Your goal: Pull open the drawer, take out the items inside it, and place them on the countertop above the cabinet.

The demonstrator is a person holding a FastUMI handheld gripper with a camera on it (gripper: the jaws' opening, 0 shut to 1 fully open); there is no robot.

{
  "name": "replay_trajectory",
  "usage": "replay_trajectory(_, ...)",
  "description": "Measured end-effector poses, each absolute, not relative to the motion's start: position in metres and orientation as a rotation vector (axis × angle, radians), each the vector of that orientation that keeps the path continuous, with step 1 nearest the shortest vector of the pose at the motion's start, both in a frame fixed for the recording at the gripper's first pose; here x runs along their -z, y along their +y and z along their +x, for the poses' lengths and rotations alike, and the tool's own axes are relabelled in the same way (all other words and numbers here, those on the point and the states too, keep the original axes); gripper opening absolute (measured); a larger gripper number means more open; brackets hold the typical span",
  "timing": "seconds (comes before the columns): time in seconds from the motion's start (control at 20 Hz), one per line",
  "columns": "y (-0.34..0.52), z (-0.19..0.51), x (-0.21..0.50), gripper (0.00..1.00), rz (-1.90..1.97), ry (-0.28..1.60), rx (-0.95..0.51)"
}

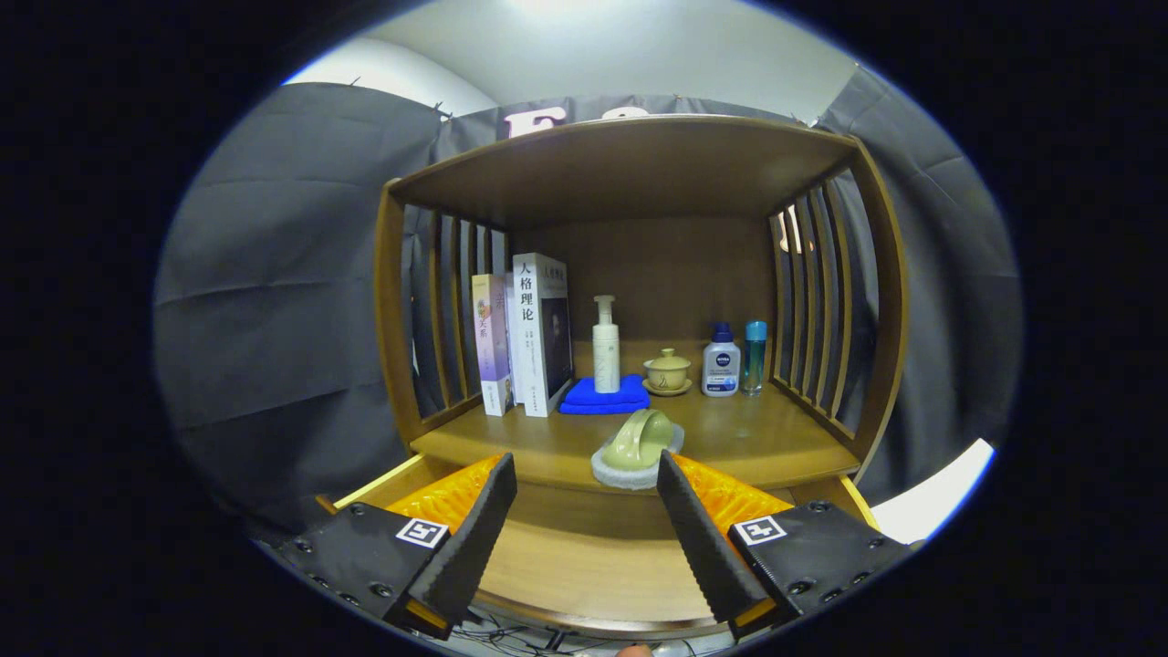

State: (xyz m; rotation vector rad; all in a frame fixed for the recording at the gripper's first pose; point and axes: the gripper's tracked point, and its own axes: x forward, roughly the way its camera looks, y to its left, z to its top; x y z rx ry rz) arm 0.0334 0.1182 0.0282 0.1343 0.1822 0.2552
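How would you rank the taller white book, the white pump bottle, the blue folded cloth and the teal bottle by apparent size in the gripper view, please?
1. Taller white book
2. Blue folded cloth and white pump bottle: too alike to rank.
3. Teal bottle

All stand at similar depth on the countertop, beyond the open gripper, which holds nothing.

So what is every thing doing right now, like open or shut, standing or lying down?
Wooden drawer: pulled open.
Gripper: fingers open, holding nothing, above the drawer.
Pale green ceramic cup: tipped on its side on a round grey coaster.
Two books: upright.
White pump bottle: upright.
Folded blue cloth: lying flat.
Small lidded teacup: lid on.
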Motion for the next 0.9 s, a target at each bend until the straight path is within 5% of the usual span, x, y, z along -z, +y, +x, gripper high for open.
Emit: replay_trajectory(0.9, 0.14, -0.07, 0.045, 0.98, -0.01, 0.138, -0.263)
